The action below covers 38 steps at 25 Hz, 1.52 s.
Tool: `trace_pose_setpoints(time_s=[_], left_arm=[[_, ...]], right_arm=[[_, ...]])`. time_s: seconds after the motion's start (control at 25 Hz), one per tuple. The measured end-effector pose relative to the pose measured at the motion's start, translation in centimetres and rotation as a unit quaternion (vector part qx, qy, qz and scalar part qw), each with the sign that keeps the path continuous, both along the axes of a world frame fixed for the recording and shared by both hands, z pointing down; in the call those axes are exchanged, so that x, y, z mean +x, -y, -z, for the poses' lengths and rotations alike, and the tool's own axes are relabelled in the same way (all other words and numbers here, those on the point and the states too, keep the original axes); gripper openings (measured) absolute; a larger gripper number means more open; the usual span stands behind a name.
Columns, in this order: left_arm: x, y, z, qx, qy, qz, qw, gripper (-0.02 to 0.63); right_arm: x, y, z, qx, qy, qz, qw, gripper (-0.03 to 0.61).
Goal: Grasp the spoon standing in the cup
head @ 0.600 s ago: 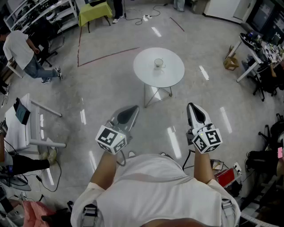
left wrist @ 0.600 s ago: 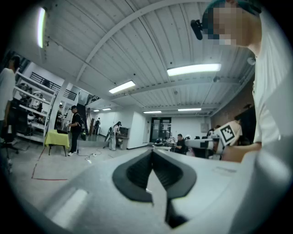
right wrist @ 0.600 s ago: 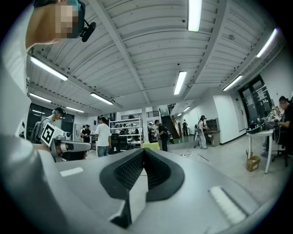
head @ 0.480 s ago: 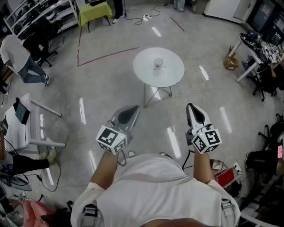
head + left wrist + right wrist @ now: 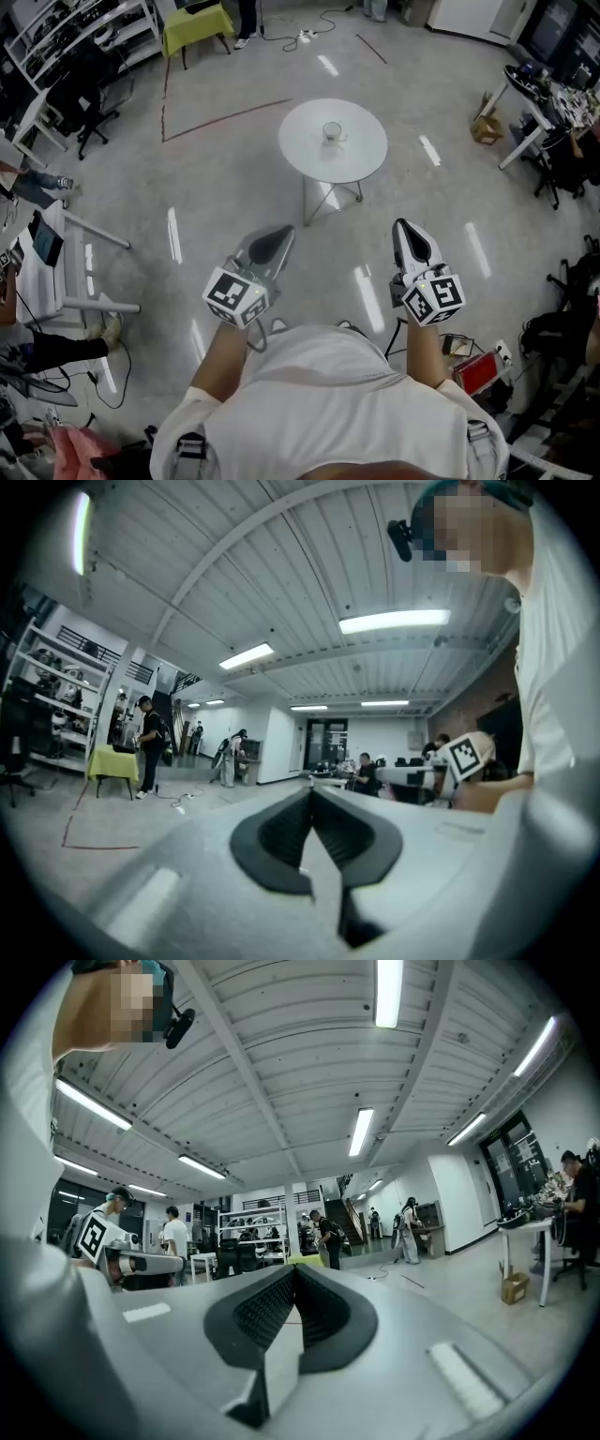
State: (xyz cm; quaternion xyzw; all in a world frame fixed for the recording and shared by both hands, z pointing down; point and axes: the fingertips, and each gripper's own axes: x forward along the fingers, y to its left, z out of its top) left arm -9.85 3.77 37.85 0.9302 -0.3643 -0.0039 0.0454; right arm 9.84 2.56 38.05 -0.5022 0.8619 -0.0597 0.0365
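Standing well short of round table (image 5: 361, 167) | cup (image 5: 332, 131) near table's middle, slightly toward far edge; spoon too small to tell | left gripper (image 5: 279, 231), right gripper (image 5: 404, 225) at waist, jaws together, empty | likely carry pose, approach not begun

You hold the left gripper (image 5: 281, 231) and right gripper (image 5: 403, 225) level with each other, apart, both pointing forward. Jaws on each pressed together, nothing between them.
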Motion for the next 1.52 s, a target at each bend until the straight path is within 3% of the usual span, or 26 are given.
trace_pose_setpoints(time_s=[0.36,0.76,1.0,1.32,1.52], left_arm=[[1.0,-0.1,0.1,-0.002,-0.001,0.003,1.0,0.002],[8.8,-1.1,-1.1,-0.007,-0.004,-0.008,0.9999,0.002],[13.5,-2.3,-3.5,-0.028,0.02,-0.006,0.9994,0.002],[14.0,0.7,-3.5,-0.029,0.015,0.013,0.9994,0.002],[13.9,4.5,-4.1,-0.029,0.008,0.003,0.9995,0.002]], right_arm=[[2.3,0.2,0.5,0.004,0.035,-0.021,0.999,0.006],[10.8,-1.1,-0.6,-0.01,0.04,-0.03,0.999,0.006],[15.1,-1.1,-4.3,-0.046,0.033,-0.024,0.998,0.006],[15.8,2.0,-5.4,-0.057,0.041,-0.008,0.997,0.006],[16.0,5.4,-5.5,-0.062,0.027,-0.019,0.998,0.006]])
